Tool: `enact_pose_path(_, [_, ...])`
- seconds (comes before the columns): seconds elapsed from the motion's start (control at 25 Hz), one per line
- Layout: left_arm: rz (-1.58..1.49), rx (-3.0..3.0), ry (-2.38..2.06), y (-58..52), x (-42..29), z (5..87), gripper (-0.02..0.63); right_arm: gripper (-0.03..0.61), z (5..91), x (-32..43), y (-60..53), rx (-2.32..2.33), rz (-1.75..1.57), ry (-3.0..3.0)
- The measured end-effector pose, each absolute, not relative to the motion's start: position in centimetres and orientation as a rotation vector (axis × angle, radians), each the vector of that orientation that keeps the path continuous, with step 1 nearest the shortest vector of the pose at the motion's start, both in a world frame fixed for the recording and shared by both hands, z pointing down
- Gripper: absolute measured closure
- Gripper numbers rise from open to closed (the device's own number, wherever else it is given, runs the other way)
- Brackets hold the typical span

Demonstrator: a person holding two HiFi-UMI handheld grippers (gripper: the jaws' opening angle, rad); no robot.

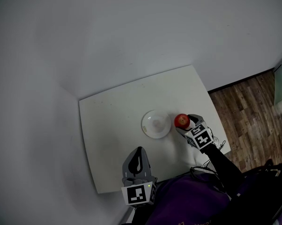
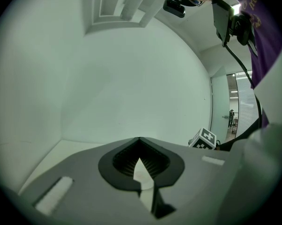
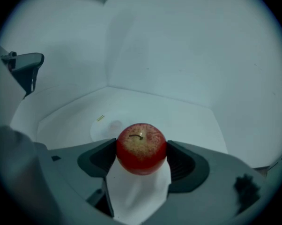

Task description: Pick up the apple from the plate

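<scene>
Right tool [image 1: 186,124] is clamped on the apple [image 1: 181,121], just beside the plate [image 1: 146,126] toward the bench [image 1: 113,121] right edge; left tool [image 1: 139,154] sits pinched closed near the front edge

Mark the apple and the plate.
apple [image 3: 141,148]: right gripper view, middle of its red skin.
plate [image 1: 156,124]: head view, its bare centre.
</scene>
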State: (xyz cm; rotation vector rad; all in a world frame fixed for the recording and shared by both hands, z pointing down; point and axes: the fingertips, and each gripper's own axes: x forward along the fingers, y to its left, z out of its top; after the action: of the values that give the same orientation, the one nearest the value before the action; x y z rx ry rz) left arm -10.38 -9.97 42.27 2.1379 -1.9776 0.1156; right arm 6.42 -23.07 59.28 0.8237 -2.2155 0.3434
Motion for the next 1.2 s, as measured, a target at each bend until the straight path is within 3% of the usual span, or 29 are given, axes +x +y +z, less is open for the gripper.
enact_pose_path(1.2, [0.104, 2.146, -1.986, -9.8, -10.1, 42.4, 0.607, 0.232, 60.6, 7.0, -21.9, 0.777, 0.39, -2.211])
